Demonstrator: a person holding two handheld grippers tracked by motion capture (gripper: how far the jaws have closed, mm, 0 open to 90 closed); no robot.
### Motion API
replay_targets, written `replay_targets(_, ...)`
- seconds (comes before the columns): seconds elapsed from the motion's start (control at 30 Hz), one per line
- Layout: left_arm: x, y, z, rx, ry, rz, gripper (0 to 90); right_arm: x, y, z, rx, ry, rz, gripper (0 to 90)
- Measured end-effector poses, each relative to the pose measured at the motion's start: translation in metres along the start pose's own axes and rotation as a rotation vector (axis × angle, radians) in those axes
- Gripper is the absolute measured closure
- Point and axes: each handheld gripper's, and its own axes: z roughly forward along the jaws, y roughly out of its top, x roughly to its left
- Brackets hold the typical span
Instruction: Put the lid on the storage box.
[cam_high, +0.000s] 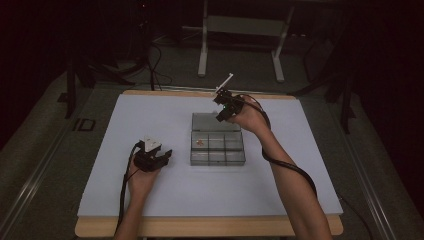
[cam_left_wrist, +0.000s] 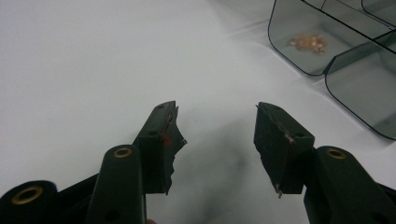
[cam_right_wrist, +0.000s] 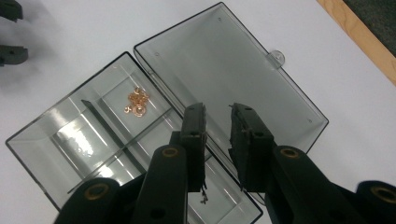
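A clear plastic compartment box (cam_high: 217, 150) lies in the middle of the white table with its lid (cam_high: 216, 121) folded flat toward the far side. One far-left compartment holds a small heap of copper rings (cam_high: 200, 142) (cam_right_wrist: 136, 101) (cam_left_wrist: 308, 42). My right gripper (cam_high: 221, 118) (cam_right_wrist: 218, 108) hovers above the open lid (cam_right_wrist: 243, 60) near the hinge; its jaws stand a narrow gap apart with nothing between them. My left gripper (cam_high: 165, 157) (cam_left_wrist: 217, 109) rests on the table left of the box (cam_left_wrist: 364, 88), wide open and empty. It also appears far off in the right gripper view (cam_right_wrist: 11, 31).
A white mat (cam_high: 165, 195) covers the wooden table, whose edge (cam_right_wrist: 359, 32) runs close behind the lid. The lid has a small round latch tab (cam_right_wrist: 276, 57). A white metal stand (cam_high: 240, 30) is on the floor beyond the table.
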Motion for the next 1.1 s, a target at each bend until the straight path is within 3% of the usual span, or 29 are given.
replay_targets(0.67,0.001,-0.001,-0.001,-0.014,-0.009,-0.01,51.0,-0.015,-0.016,0.007,-0.009,-0.008,0.066,73.9)
replay_targets(1.1,0.001,0.004,-0.01,-0.06,-0.017,-0.036,52.6,-0.027,-0.028,0.014,-0.012,-0.008,0.118,71.9)
